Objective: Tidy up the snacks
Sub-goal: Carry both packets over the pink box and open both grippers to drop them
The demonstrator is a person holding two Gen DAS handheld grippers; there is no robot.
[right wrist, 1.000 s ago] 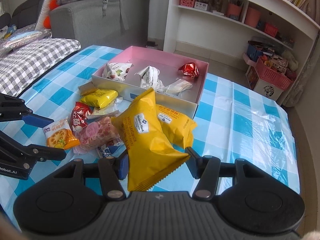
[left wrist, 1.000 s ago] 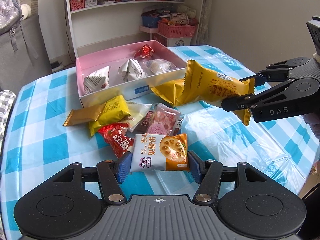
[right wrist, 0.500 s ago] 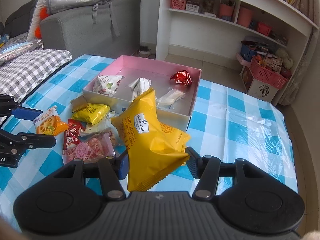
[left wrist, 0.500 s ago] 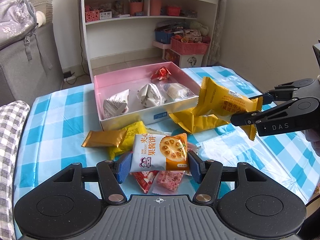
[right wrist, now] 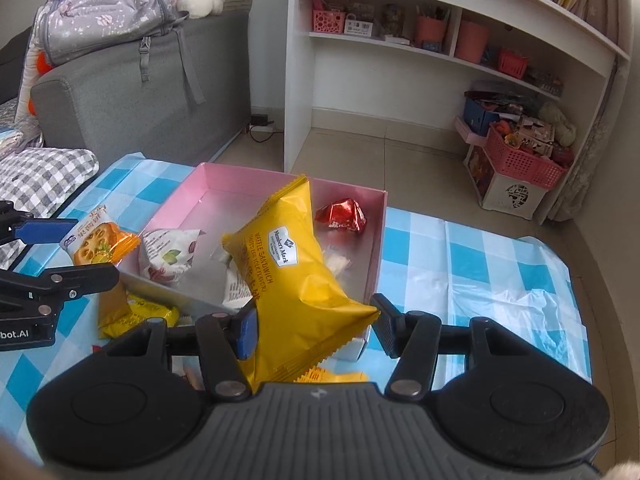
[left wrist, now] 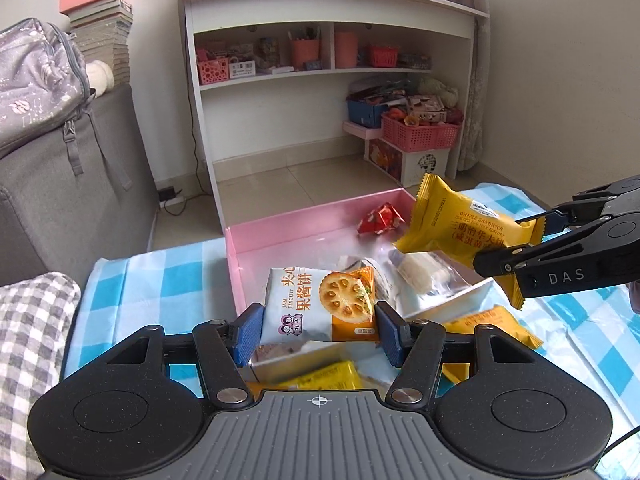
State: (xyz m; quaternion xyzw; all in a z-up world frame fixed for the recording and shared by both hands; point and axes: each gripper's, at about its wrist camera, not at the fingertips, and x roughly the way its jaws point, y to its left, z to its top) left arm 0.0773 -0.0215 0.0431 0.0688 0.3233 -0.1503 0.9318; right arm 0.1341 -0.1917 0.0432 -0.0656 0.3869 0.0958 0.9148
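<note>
My left gripper (left wrist: 318,330) is shut on a jam biscuit packet (left wrist: 320,304) and holds it above the near wall of the pink box (left wrist: 280,232); it also shows in the right wrist view (right wrist: 100,240). My right gripper (right wrist: 314,330) is shut on a yellow waffle sandwich packet (right wrist: 292,268) and holds it over the box's right side (left wrist: 460,224). Inside the box lie a red foil snack (right wrist: 340,214), a white packet (right wrist: 168,258) and a clear-wrapped snack (left wrist: 420,276).
More yellow packets lie on the blue checked tablecloth in front of the box (left wrist: 488,324) (right wrist: 136,312). A white shelf unit (left wrist: 320,80) and pink baskets (left wrist: 420,136) stand behind the table. A grey sofa (right wrist: 140,92) is at the left.
Both grippers have lifted their packets and carried them forward from the table's loose pile to above the pink box. Both stay shut on their packets.
</note>
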